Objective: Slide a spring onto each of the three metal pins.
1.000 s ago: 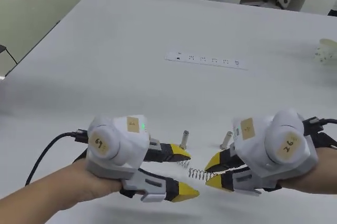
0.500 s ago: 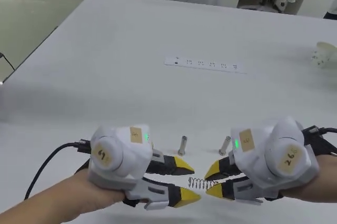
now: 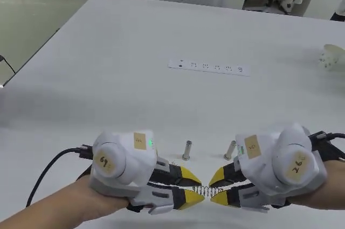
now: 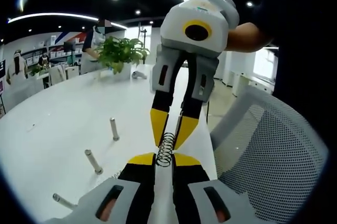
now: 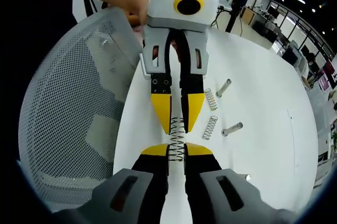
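Right in the middle, a spring (image 5: 177, 137) is held in a straight line between the two tools. The left gripper (image 4: 164, 159) has its yellow tips pressed together on one end of it. The right gripper (image 5: 177, 152) has its yellow tips pressed together on the other end. The two tools point at each other, tip to tip, with just a short bit of spring showing between them. They are by the near edge of the white table (image 3: 135, 51). I cannot tell if the spring touches the top.

Just past the tips, two metal pins (image 3: 187, 150) stand up on the table, side by side with a gap between them. The left gripper view shows three pins in a row, all bare. Two loose springs (image 5: 210, 99) lie flat on the table close to the pins, one after the other.

Farther back, a long white power strip (image 3: 209, 68) lies flat. A black cable (image 3: 46, 164) runs from the left gripper off to the side. A white mesh chair (image 5: 68, 113) sits right by the table's edge. A green plant (image 4: 121, 51) stands at the far end of the table.
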Demonstrator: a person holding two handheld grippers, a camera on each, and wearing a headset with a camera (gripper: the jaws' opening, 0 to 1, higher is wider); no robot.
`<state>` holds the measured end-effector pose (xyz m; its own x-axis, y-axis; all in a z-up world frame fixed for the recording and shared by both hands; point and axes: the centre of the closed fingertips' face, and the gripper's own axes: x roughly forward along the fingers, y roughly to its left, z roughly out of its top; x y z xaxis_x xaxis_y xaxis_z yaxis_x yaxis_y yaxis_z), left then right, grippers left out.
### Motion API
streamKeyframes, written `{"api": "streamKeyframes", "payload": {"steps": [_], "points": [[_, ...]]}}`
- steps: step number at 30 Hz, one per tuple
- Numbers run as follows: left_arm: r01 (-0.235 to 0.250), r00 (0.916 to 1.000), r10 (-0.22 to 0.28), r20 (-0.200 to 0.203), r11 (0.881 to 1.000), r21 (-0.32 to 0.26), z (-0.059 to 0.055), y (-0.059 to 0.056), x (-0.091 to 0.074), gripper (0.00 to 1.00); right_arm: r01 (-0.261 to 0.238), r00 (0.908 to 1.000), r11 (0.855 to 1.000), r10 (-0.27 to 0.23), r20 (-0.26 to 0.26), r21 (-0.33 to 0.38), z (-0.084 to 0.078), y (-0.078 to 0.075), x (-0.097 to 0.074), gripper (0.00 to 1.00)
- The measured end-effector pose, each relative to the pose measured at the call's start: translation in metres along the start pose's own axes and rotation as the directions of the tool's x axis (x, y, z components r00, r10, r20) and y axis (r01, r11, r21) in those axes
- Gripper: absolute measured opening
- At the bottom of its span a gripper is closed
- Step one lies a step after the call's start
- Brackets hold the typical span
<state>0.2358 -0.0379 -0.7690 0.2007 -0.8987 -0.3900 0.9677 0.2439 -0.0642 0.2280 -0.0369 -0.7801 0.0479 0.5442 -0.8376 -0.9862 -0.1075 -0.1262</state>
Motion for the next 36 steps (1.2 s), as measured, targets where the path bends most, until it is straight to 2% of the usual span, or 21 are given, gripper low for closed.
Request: {"api": "streamKeyframes", "payload": {"steps": [14,21,25,31,36], "points": [[0.01,0.9999,-0.01,-0.006,1.0,0.01,0.0,-0.004,-0.001,0.02,-0.001,0.9997,1.0,0.001,0.023,0.016,0.0,0.004,0.001,0.08],[0.017,0.9998,-0.017,-0.002,1.0,0.006,0.002,-0.004,-0.001,0.02,0.013,0.9983,0.999,-0.016,0.057,0.048,0.001,0.002,-0.001,0.09],[0.017,0.9999,-0.017,-0.004,1.0,0.002,0.001,-0.003,-0.001,0.02,0.007,0.9986,0.998,-0.01,0.051,0.06,-0.003,0.003,-0.002,0.12],[0.023,0.9997,-0.023,-0.002,1.0,0.0,0.002,-0.004,-0.002,0.02,0.018,0.9985,0.996,-0.022,0.051,0.083,-0.01,0.002,-0.001,0.11],[0.02,0.9998,-0.02,-0.008,1.0,0.002,0.0,-0.004,-0.003,0.02,0.027,0.9979,0.996,-0.032,0.057,0.084,-0.01,0.002,-0.002,0.08]]}}
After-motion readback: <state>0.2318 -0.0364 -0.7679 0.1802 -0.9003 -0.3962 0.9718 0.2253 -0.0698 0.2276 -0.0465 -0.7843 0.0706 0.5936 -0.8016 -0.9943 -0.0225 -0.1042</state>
